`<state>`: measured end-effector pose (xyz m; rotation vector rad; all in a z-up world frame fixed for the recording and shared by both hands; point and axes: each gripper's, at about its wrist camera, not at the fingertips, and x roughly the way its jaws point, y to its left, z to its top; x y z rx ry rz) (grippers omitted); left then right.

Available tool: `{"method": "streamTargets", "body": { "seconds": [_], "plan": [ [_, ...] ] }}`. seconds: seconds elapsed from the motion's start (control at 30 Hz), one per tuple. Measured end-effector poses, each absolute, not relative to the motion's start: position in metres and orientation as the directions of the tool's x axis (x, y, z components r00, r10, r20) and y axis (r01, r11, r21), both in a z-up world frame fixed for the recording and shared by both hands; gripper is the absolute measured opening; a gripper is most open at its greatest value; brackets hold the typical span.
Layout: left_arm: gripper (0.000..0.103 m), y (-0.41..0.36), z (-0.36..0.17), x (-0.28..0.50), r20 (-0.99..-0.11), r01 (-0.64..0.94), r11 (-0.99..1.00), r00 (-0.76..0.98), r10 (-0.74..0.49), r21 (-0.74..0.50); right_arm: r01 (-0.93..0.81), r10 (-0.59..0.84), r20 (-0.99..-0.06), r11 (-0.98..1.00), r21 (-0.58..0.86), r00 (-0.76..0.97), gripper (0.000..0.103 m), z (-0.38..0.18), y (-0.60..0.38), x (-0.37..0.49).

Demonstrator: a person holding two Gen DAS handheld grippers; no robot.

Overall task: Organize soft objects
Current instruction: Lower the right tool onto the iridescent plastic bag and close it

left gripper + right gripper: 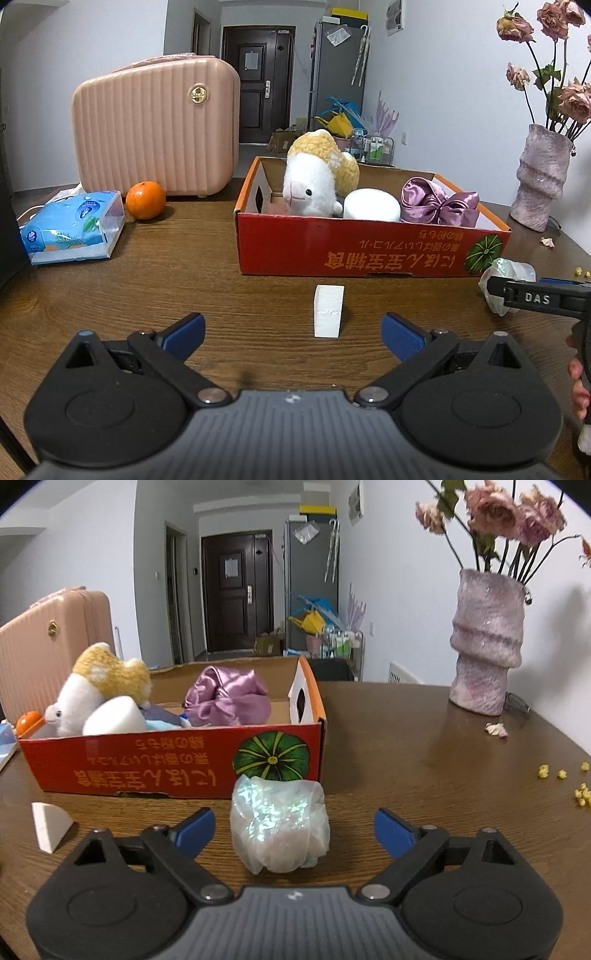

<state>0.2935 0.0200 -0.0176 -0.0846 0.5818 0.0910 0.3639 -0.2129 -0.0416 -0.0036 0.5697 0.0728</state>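
Note:
A red cardboard box point(369, 247) point(147, 764) stands on the brown table and holds a plush sheep point(314, 181) point(92, 690), a white round sponge point(371, 205) point(114, 716) and a purple satin bow point(439, 203) point(227, 698). A white foam wedge point(328, 312) point(48, 825) stands in front of the box, just ahead of my open left gripper point(293, 338). A crumpled iridescent plastic bundle point(280, 825) point(508, 280) sits between the blue pads of my right gripper point(293, 830); the pads stand apart from it on both sides.
A pink ribbed case point(155, 129), an orange point(145, 200) and a blue tissue pack point(72, 229) stand at the left. A purple vase point(487, 642) point(541, 177) with dried roses stands at the right, with petals and yellow crumbs point(580, 794) nearby.

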Motion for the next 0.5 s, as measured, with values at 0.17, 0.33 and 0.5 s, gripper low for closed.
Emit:
{"method": "streamTargets", "body": {
  "seconds": [0.17, 0.33, 0.5],
  "plan": [
    [0.103, 0.020, -0.019, 0.296, -0.558, -0.113, 0.992, 0.827, 0.066, -0.051, -0.086, 0.079, -0.565, 0.996, 0.014, 0.821, 0.076, -0.047, -0.210, 0.377],
    [0.103, 0.020, -0.020, 0.296, -0.560, -0.115, 0.992, 0.825, 0.070, -0.047, -0.108, 0.092, -0.575, 0.994, 0.007, 0.813, 0.053, -0.049, -0.206, 0.382],
    [0.103, 0.021, -0.020, 0.296, -0.559, -0.116, 0.992, 0.826, 0.069, -0.049, -0.121, 0.102, -0.577, 0.993, 0.005, 0.810, 0.046, -0.050, -0.203, 0.381]
  ]
}}
